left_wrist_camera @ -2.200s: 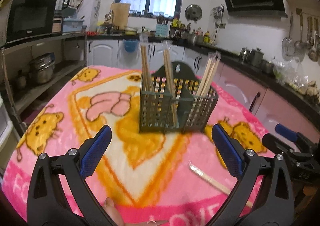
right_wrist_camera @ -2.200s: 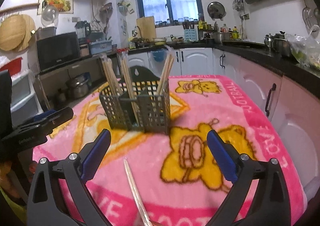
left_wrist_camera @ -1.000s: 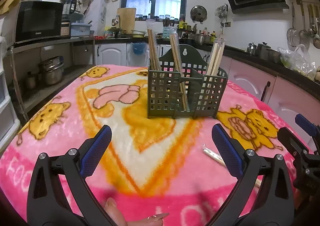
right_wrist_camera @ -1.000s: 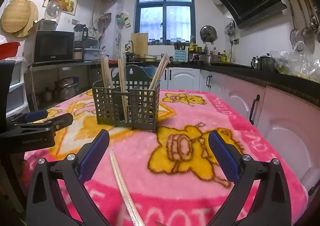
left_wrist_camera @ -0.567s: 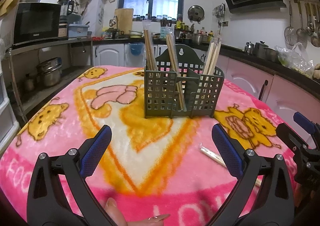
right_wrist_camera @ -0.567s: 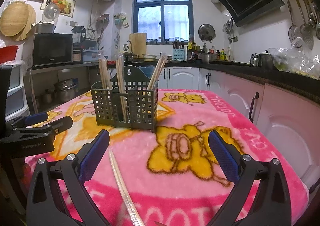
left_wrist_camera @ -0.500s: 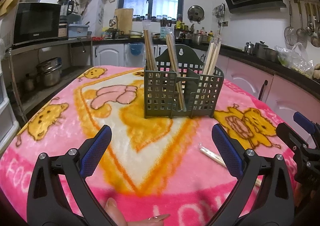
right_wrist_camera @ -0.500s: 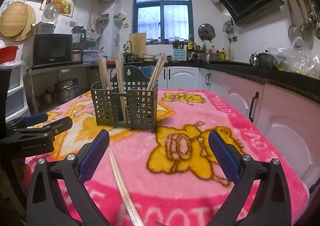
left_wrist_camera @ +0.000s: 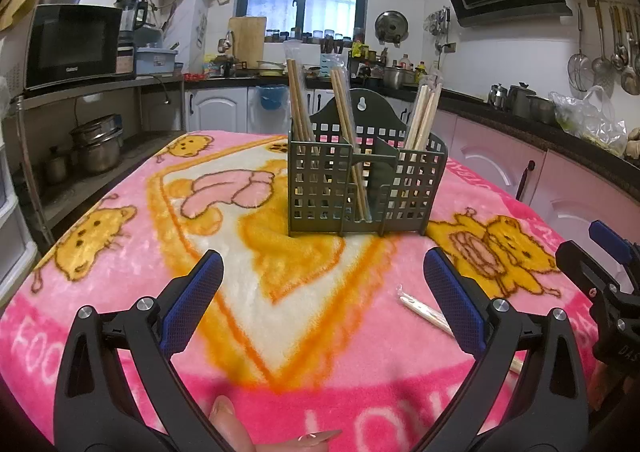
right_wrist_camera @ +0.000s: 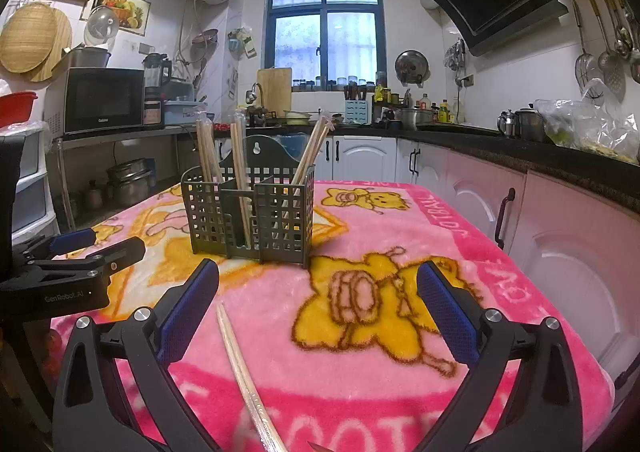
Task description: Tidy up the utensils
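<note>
A dark green slotted utensil caddy (left_wrist_camera: 366,188) stands upright on the pink blanket and holds wrapped chopsticks in its three compartments; it also shows in the right wrist view (right_wrist_camera: 248,218). One wrapped pair of chopsticks (right_wrist_camera: 244,376) lies flat on the blanket near the front edge, between the right gripper's fingers; it also shows in the left wrist view (left_wrist_camera: 424,310). My left gripper (left_wrist_camera: 324,292) is open and empty, short of the caddy. My right gripper (right_wrist_camera: 318,300) is open and empty above the lying pair.
The table is covered by a pink cartoon blanket (left_wrist_camera: 140,252). The left gripper's body (right_wrist_camera: 60,276) sits at the left of the right wrist view. Pink cabinets (right_wrist_camera: 560,236) run along the right side. A shelf with pots (left_wrist_camera: 92,148) stands on the left.
Both grippers dropped lower and drew back slightly from the caddy over the last two seconds, then held nearly still. Both stayed open. The lying chopsticks have not moved.
</note>
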A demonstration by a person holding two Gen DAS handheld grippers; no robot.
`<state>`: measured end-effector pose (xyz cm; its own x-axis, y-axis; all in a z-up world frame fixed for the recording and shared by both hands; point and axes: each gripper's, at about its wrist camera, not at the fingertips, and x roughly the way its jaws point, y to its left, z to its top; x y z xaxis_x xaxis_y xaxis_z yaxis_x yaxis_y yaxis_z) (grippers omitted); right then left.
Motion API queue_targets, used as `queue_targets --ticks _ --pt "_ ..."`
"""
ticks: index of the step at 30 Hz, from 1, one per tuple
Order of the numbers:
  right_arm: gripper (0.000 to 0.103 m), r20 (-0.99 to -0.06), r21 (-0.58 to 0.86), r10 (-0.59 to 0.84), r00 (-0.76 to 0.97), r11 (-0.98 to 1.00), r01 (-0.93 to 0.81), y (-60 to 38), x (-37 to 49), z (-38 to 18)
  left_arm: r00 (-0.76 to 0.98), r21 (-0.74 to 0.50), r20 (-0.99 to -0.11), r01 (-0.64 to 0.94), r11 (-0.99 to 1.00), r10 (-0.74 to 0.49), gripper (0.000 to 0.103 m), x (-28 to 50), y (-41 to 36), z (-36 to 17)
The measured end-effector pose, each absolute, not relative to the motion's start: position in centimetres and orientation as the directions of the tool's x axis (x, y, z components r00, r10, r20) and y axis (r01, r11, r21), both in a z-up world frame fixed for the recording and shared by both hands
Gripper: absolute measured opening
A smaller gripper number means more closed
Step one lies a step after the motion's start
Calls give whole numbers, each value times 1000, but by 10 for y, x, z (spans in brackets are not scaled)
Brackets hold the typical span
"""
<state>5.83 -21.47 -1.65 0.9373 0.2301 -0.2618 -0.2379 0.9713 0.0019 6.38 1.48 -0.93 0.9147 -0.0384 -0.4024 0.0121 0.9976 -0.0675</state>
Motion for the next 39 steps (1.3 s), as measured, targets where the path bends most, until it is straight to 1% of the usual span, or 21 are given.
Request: queue_targets --ticks 26,33,39 --pt "97 -260 2 227 938 972 -235 -217 59 -14 915 -62 -402 9 998 -33 92 63 12 -9" --pt "97 -280 0 229 932 971 -239 -216 60 -9 911 -62 -410 24 998 -47 92 65 14 -9" --pt "97 -263 -3 221 939 973 -230 -215 56 -6 901 -59 -430 30 998 -52 92 67 12 -12"
